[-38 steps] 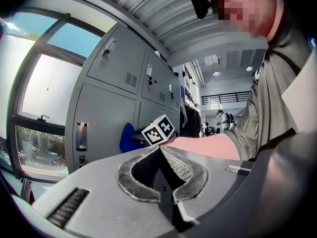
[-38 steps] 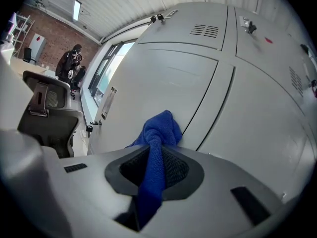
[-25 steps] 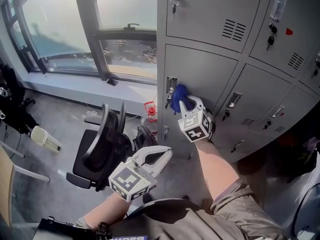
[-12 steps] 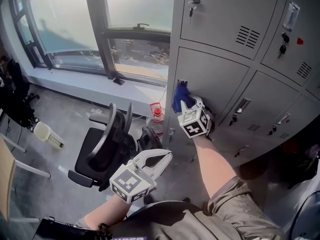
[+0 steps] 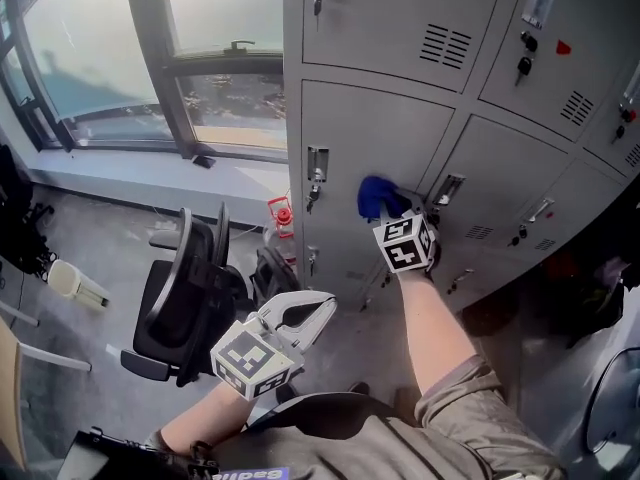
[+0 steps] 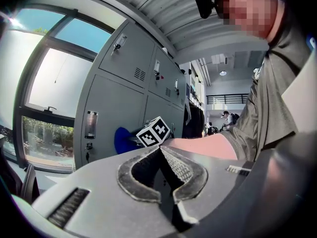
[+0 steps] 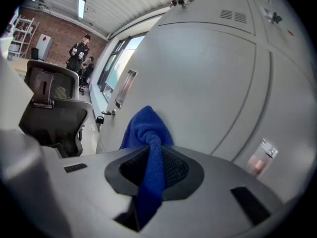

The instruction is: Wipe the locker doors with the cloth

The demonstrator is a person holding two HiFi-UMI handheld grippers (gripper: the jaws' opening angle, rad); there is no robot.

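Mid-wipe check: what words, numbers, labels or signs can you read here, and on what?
Nothing readable.
Marker cube on the right hand-held gripper: square patterns only.
Label holder on the locker door: too small to read.
Red sticker on upper locker: no legible print.
Print at head view's bottom edge: cut off, unreadable.
Cloth: no label shows.

**Blue cloth pressed to a grey locker door**

The right gripper (image 5: 393,212) holds a bunched blue cloth (image 5: 377,196) against the lower right part of a grey locker door (image 5: 370,133), close to the handle (image 5: 447,190) of the neighbouring door. The left gripper (image 5: 318,311) hangs low above the person's lap, its fingers together and nothing between them. A black office chair (image 5: 185,283) stands left of the lockers, below a window (image 5: 200,28).
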